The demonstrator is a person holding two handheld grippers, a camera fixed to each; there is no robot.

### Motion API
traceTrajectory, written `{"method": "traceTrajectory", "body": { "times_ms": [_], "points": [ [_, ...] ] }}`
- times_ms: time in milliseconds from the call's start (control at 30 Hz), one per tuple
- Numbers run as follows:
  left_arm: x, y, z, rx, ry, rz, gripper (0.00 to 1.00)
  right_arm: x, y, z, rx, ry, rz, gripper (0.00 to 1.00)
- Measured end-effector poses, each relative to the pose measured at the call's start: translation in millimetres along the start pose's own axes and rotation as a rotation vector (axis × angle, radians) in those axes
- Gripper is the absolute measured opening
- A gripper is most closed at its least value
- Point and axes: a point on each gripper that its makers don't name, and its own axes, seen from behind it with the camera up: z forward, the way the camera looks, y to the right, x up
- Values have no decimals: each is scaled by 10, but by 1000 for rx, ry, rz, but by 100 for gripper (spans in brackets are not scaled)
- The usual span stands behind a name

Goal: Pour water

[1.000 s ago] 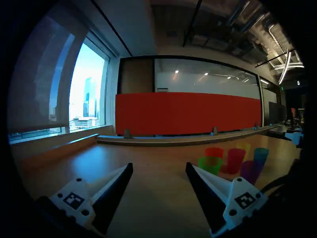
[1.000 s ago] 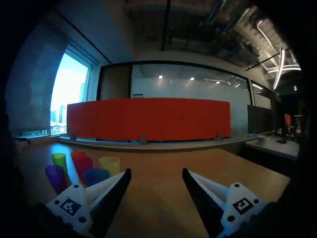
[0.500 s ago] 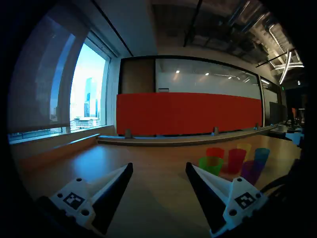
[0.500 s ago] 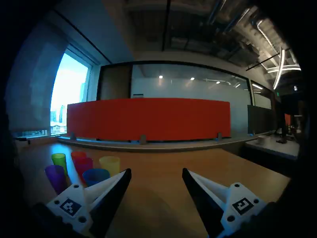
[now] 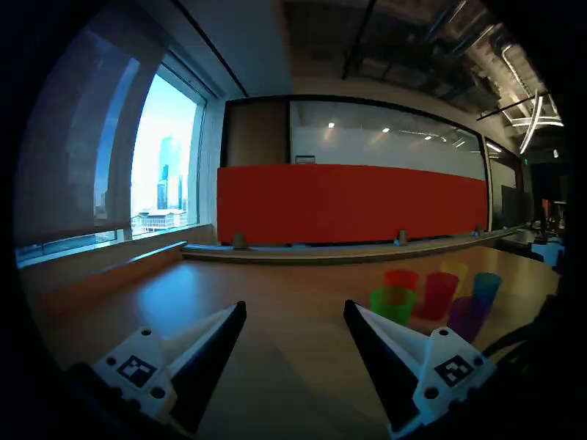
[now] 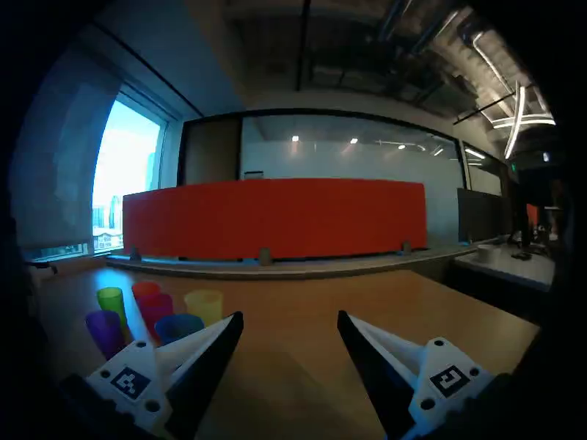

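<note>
Several small plastic cups stand in a cluster on a wooden table (image 5: pixel 293 301). In the left gripper view I see a green cup (image 5: pixel 391 303), a red cup (image 5: pixel 400 279), a pink cup (image 5: pixel 439 295), a yellow cup (image 5: pixel 454 270), a blue cup (image 5: pixel 486 286) and a purple cup (image 5: pixel 467 317), all to the right. My left gripper (image 5: pixel 294 317) is open above the table, holding nothing. In the right gripper view the cups lie at left: green cup (image 6: pixel 111 302), purple cup (image 6: pixel 106 331), pink cup (image 6: pixel 156 311), yellow cup (image 6: pixel 203 305), blue cup (image 6: pixel 177 327). My right gripper (image 6: pixel 289 325) is open and holds nothing.
A red divider panel (image 5: pixel 352 203) runs along the table's far edge. A window (image 5: pixel 165 183) and its sill are at left. Another desk (image 6: pixel 506 265) with a white cup stands at right. Bare tabletop (image 6: pixel 345 308) lies ahead of my right gripper.
Both views have tilted slightly, so the cups and divider sit a little higher in the left gripper view. The cups have not moved and both grippers stay open.
</note>
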Motion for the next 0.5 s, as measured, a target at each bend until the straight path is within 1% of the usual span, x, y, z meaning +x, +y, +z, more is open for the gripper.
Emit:
{"method": "traceTrajectory", "body": {
  "times_ms": [67,200,367,500],
  "points": [
    [126,19,14,-8,4,-4,99,51,-11,-1,10,-11,13,99],
    [466,68,59,-35,12,-18,99,220,-18,21,28,-43,22,99],
    [974,144,117,-79,23,-20,99,585,-43,74,54,-62,22,99],
    [1295,166,170,-89,18,-17,99,864,-108,115,86,-87,25,99]
  ]
}}
